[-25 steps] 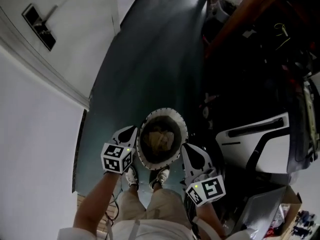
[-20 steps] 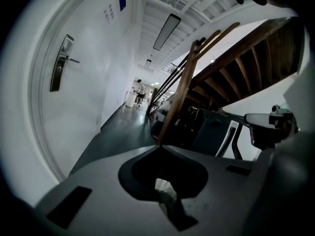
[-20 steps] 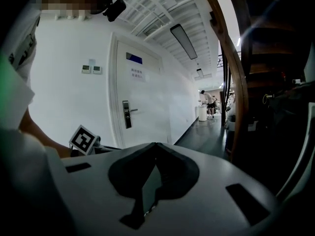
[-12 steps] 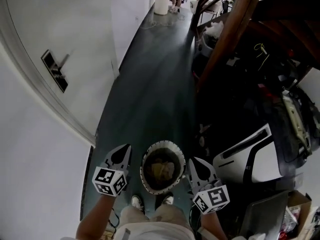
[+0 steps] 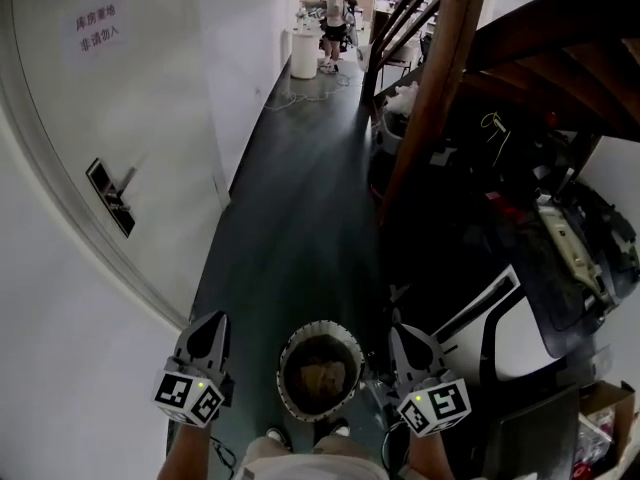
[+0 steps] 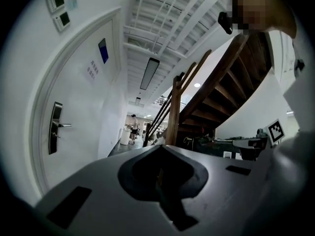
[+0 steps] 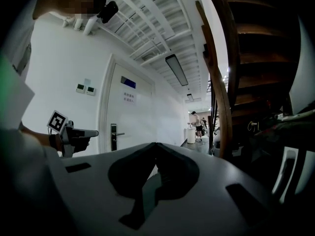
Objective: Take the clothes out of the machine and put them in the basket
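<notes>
In the head view a round white-rimmed basket (image 5: 288, 351) stands on the dark floor in front of the person's feet, with tan clothes (image 5: 320, 376) inside. My left gripper (image 5: 208, 322) is held left of the basket, shut, with nothing in it. My right gripper (image 5: 399, 332) is held right of the basket, also shut and empty. Both are well above the basket and point level down the corridor. In the left gripper view the left gripper (image 6: 160, 149) has its jaws meeting at the tip. The right gripper (image 7: 156, 144) looks the same in the right gripper view. No washing machine is identifiable.
A white door with a lever handle (image 5: 112, 198) lines the left wall. A wooden stair post (image 5: 425, 98) and dark clutter stand at the right, with a white and black curved object (image 5: 490, 318) near the right gripper. Far down the corridor are a person (image 5: 328, 3) and a white bin (image 5: 303, 56).
Both grippers have risen and moved away from the basket's sides. The head view has tilted up, so the basket sits lower and smaller and the corridor shows.
</notes>
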`<state>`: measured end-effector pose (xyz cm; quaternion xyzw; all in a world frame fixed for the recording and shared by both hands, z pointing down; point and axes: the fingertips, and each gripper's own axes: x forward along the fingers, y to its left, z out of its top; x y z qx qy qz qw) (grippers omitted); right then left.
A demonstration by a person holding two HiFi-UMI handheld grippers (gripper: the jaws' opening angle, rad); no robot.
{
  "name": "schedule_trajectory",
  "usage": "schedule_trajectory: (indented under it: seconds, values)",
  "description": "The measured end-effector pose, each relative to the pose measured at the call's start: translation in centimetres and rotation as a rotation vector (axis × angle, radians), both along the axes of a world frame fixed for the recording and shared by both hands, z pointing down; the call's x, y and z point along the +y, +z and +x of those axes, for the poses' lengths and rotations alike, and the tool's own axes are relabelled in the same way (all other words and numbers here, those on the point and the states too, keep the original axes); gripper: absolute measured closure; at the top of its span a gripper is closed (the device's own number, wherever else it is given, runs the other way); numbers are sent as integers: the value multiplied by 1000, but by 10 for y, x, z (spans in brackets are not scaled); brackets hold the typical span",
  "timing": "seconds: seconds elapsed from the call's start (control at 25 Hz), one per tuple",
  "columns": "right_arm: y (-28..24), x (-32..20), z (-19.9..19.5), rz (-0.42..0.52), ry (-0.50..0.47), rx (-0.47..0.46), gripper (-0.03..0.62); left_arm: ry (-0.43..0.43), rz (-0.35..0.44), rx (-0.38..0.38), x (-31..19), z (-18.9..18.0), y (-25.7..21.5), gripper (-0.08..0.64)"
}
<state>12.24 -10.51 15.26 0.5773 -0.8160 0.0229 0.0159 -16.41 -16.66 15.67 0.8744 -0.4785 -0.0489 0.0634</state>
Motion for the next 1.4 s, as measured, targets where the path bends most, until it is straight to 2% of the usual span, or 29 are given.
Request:
schedule_trajectory:
  seconds: [0.16, 0.4, 0.72, 0.88, 1.4]
  values:
    - [-22, 3, 19, 45, 18, 13, 578, -22, 49, 41, 12, -2, -30, 548]
    - [-37, 18, 45, 66, 72, 20, 578, -123, 129, 77, 23, -24, -67, 548]
    - [-43, 19, 64, 64, 102, 31, 578, -136, 113, 49, 43, -32, -68, 548]
    - [-48, 14, 61, 76, 89, 38, 578, -150, 120, 62, 45, -33, -71, 548]
    - [-59, 4, 29, 93, 28, 40, 578, -111, 135, 107, 38, -29, -82, 548]
